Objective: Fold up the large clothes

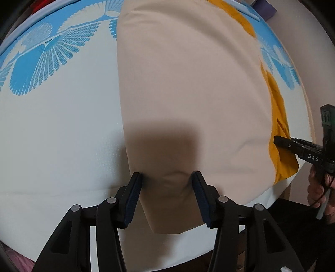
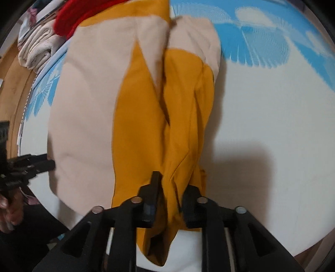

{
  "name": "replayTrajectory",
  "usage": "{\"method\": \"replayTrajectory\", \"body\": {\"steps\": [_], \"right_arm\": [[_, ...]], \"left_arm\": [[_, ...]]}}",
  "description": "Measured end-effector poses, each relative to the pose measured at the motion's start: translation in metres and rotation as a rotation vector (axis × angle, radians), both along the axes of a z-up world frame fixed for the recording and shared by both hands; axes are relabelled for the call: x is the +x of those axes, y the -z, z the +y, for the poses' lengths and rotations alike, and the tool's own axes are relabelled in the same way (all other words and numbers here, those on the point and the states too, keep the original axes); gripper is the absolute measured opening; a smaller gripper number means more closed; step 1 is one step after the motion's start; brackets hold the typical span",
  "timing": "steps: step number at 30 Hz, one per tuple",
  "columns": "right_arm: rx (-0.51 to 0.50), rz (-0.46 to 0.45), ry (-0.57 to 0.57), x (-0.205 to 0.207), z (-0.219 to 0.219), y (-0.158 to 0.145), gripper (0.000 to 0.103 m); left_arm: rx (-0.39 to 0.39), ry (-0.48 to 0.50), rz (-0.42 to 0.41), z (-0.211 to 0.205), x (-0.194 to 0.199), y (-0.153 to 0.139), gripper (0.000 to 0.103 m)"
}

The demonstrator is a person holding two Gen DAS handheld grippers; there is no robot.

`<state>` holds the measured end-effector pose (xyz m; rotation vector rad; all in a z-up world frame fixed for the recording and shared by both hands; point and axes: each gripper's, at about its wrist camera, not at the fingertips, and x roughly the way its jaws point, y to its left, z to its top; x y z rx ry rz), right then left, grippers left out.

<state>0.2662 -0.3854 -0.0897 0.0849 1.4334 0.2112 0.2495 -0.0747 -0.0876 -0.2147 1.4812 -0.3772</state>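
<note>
A large beige and mustard-yellow garment [image 1: 188,83] lies spread along the white bed, its near end by the bed's front edge. My left gripper [image 1: 166,177] is open, its fingers on either side of the beige near corner, pressing into the cloth. My right gripper [image 2: 172,184] is shut on the bunched yellow part [image 2: 184,129] of the garment at its near edge. From the left wrist view the right gripper [image 1: 280,142] bites the yellow edge at the far right. From the right wrist view the left gripper [image 2: 44,163] sits at the beige edge, far left.
The bed sheet [image 1: 58,129] is white with a blue feather print [image 1: 41,54]. A pile of folded pale cloth [image 2: 39,50] and something red [image 2: 71,18] lie at the far end. A wooden bed frame [image 2: 12,87] runs along the left. The bed's front edge [image 1: 188,251] is close.
</note>
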Motion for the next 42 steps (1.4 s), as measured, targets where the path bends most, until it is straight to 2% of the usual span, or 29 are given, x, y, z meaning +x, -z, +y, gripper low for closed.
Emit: {"method": "replayTrajectory", "body": {"steps": [2, 4, 5, 6, 9, 11, 12, 14, 15, 17, 18, 20, 23, 28, 30, 31, 32, 33, 34, 36, 39, 42], "right_arm": [[0.039, -0.001, 0.023, 0.004, -0.006, -0.002, 0.033], [0.041, -0.003, 0.030, 0.005, -0.012, 0.001, 0.060], [0.019, 0.012, 0.024, 0.005, -0.013, 0.006, 0.066], [-0.013, 0.045, 0.011, 0.004, -0.014, 0.017, 0.067], [-0.007, 0.126, -0.003, -0.003, -0.020, 0.032, 0.067], [-0.010, 0.106, -0.007, -0.001, -0.022, 0.026, 0.067], [-0.012, 0.055, -0.012, 0.001, -0.022, 0.015, 0.067], [0.025, -0.045, 0.001, 0.004, -0.023, -0.006, 0.067], [0.079, -0.105, 0.018, 0.008, -0.024, -0.019, 0.067], [0.145, -0.167, 0.057, 0.016, -0.027, -0.029, 0.069], [0.157, -0.169, 0.080, 0.022, -0.028, -0.027, 0.070], [0.149, -0.109, 0.099, 0.035, -0.024, -0.009, 0.070], [0.165, -0.027, 0.115, 0.062, -0.024, 0.012, 0.070], [0.211, -0.005, 0.122, 0.077, -0.022, 0.034, 0.070], [0.214, -0.011, 0.126, 0.067, -0.018, 0.039, 0.066], [0.226, -0.018, 0.124, 0.066, -0.017, 0.041, 0.050], [0.243, -0.023, 0.115, 0.061, -0.018, 0.041, 0.044], [0.247, -0.038, 0.100, 0.060, -0.013, 0.039, 0.034], [0.235, -0.057, 0.079, 0.060, -0.003, 0.038, 0.030], [0.230, -0.083, 0.079, 0.062, 0.003, 0.035, 0.023], [0.288, -0.140, 0.105, 0.065, 0.007, 0.023, 0.016], [0.314, -0.207, 0.051, 0.078, 0.039, 0.009, 0.014]], "left_arm": [[0.002, 0.016, -0.003, 0.001, -0.003, -0.002, 0.047], [0.022, 0.036, -0.009, -0.001, -0.006, 0.004, 0.049], [0.031, 0.043, -0.010, -0.003, -0.008, 0.006, 0.051], [0.043, 0.055, -0.015, -0.005, -0.009, 0.007, 0.052], [0.056, 0.122, -0.003, -0.012, -0.013, 0.004, 0.051], [0.042, 0.199, -0.005, -0.011, -0.011, -0.005, 0.051], [0.038, 0.207, -0.044, -0.006, -0.007, -0.016, 0.051], [-0.018, 0.161, -0.097, 0.010, 0.006, -0.030, 0.053], [-0.066, 0.108, -0.107, 0.023, 0.017, -0.032, 0.057], [-0.123, -0.031, -0.106, 0.046, 0.039, -0.023, 0.060], [-0.135, -0.077, -0.093, 0.054, 0.046, -0.016, 0.061], [-0.193, -0.172, -0.035, 0.066, 0.062, 0.007, 0.061], [-0.357, -0.262, 0.059, 0.074, 0.080, 0.044, 0.063], [-0.541, -0.376, 0.090, 0.074, 0.099, 0.081, 0.068], [-0.581, -0.396, 0.066, 0.072, 0.102, 0.087, 0.068], [-0.590, -0.397, 0.045, 0.070, 0.103, 0.087, 0.068], [-0.588, -0.395, 0.027, 0.066, 0.104, 0.085, 0.066], [-0.576, -0.394, 0.000, 0.064, 0.105, 0.081, 0.059], [-0.567, -0.397, -0.030, 0.063, 0.106, 0.075, 0.055], [-0.555, -0.403, -0.066, 0.065, 0.108, 0.063, 0.045], [-0.543, -0.416, -0.100, 0.080, 0.113, 0.041, 0.042], [-0.500, -0.423, -0.152, 0.103, 0.117, 0.021, 0.042]]}}
